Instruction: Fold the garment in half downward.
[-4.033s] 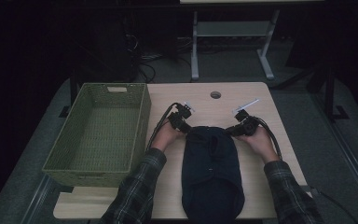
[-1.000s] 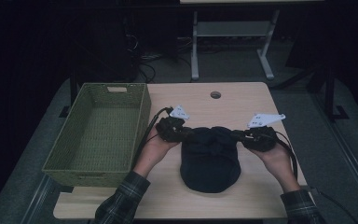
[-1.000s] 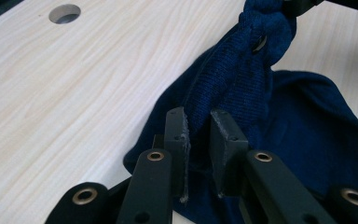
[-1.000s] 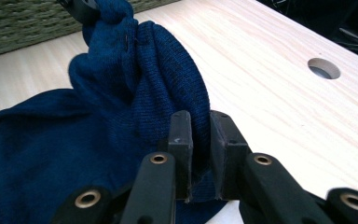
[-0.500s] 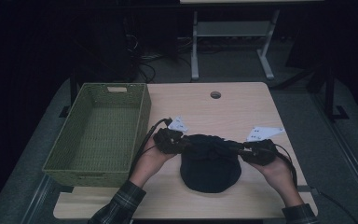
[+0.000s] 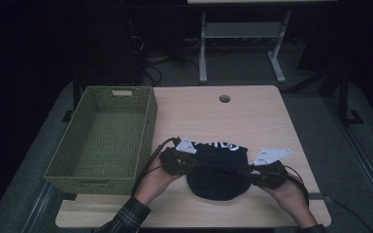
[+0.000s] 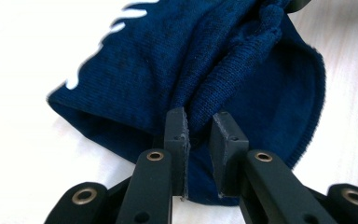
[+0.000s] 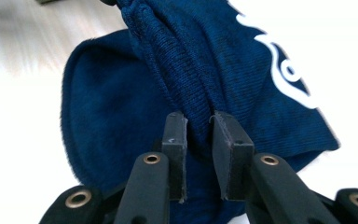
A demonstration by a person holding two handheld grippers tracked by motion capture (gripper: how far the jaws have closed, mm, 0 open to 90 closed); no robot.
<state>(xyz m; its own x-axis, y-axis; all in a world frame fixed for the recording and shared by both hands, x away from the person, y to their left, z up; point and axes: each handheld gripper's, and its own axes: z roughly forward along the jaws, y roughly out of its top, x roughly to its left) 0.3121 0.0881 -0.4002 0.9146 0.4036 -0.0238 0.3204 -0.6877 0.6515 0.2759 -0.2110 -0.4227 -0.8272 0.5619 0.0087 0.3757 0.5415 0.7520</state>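
- The wooden table (image 6: 252,116) carries everything; a green woven basket (image 6: 102,141) stands empty along its left side.
- A dark blue knit garment (image 6: 218,170) with white lettering lies on the table near the person's edge, just right of the basket, doubled over so the lettered part lies farthest from the person.
- The left gripper (image 6: 177,162) holds the garment's left side, and in the left gripper view its jaws stand narrow with a bunched fold of knit (image 7: 200,93) pinched between the pads.
- The right gripper (image 6: 267,174) holds the right side; the right gripper view shows a thick ridge of the fabric (image 8: 186,79) between its pads (image 8: 175,140). Its jaws have just been opening a little, yet the cloth sits pressed between them.
- The step in hand looks like folding: the far part of the garment is being brought toward the person and laid over the near part.
- The next move probably calls for both grippers to set the fold flat, let go together, then regrip for a further fold or a lift into the basket.
- Against four seconds ago, the garment was a long shape stretching up the table, with the grippers at its far end; now it is a short bundle and both hands are nearer the person's edge.
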